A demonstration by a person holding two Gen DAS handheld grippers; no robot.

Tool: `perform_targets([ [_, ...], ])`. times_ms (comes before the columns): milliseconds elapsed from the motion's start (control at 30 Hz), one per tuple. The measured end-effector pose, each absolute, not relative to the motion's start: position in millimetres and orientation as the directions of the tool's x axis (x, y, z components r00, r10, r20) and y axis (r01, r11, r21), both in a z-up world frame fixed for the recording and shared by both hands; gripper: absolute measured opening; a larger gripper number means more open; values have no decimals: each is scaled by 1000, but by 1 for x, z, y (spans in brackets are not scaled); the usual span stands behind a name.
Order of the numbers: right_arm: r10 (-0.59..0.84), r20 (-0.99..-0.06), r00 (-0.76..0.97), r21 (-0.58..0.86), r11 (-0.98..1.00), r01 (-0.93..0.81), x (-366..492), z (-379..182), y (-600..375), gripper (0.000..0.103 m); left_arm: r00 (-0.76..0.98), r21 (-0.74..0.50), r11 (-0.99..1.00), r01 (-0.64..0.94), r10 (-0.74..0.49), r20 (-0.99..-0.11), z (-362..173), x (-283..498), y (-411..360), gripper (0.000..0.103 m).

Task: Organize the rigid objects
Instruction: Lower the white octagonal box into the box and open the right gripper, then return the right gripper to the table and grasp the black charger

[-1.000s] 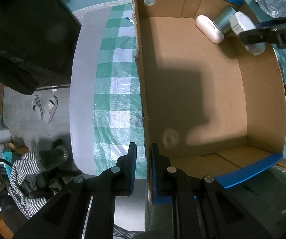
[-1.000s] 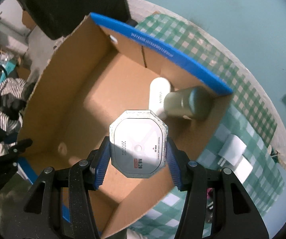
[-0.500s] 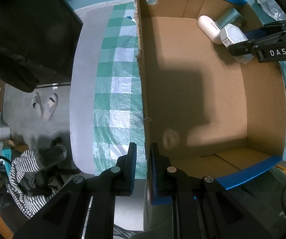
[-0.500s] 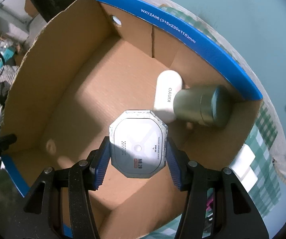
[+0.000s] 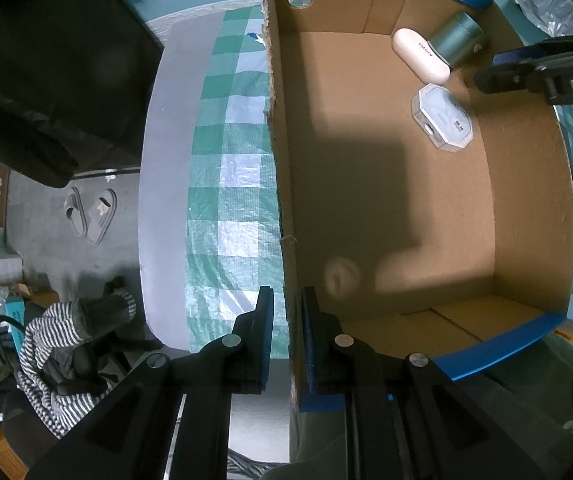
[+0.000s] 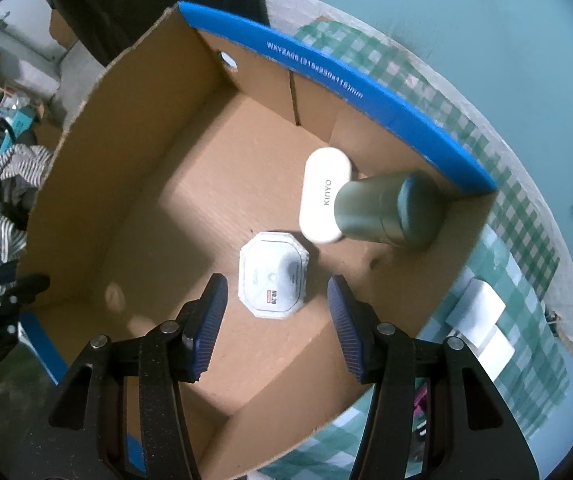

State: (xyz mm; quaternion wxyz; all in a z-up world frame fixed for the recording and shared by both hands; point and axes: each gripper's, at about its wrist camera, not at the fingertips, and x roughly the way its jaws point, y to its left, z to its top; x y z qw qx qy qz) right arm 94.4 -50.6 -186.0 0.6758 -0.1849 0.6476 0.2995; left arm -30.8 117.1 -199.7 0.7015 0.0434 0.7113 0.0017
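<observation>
- The right gripper (image 6: 277, 322) hung over the cardboard box (image 6: 134, 152) with its blue pads spread wide and nothing between them; the octagonal white case (image 6: 273, 280) lay flat on the box floor directly below the gap, clear of both pads.
- In the right wrist view, a white oval case (image 6: 324, 196) lay at about one o'clock from the octagonal one, near it but apart as far as could be told, and a dark green metal can (image 6: 390, 210) lay on its side at two o'clock, its end over the oval case's edge.
- All three pieces sat toward the same far corner, under the blue-taped rim (image 6: 366, 100).
- The left gripper (image 5: 288, 340) was clamped on the box's near side wall (image 5: 282, 184), one pad outside and one inside, apparently steadying the box.
- From the left wrist view, the octagonal case (image 5: 442, 118) lay at about one o'clock across the floor, with the right gripper's black arm (image 5: 542, 74) above and to its right.
- Judged from this, three items were already stowed, and most of the box floor was bare.
- At least two white blocks (image 6: 476, 310) waited outside on the green checked tablecloth (image 6: 526, 264), at about four o'clock from the box; they looked like the next pickups, though nothing showed whether they belonged to the job.
</observation>
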Motion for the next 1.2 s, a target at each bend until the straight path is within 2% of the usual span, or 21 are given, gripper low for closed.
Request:
perform_targets([
  [633, 228, -972, 52, 153, 789, -596, 82, -123, -74, 53, -15, 64, 995, 73, 65, -998, -199, -32, 115, 14],
  [1200, 206, -976, 73, 152, 879, -451, 73, -105, -151, 53, -22, 68, 993, 99, 70, -997, -200, -33, 109, 14],
])
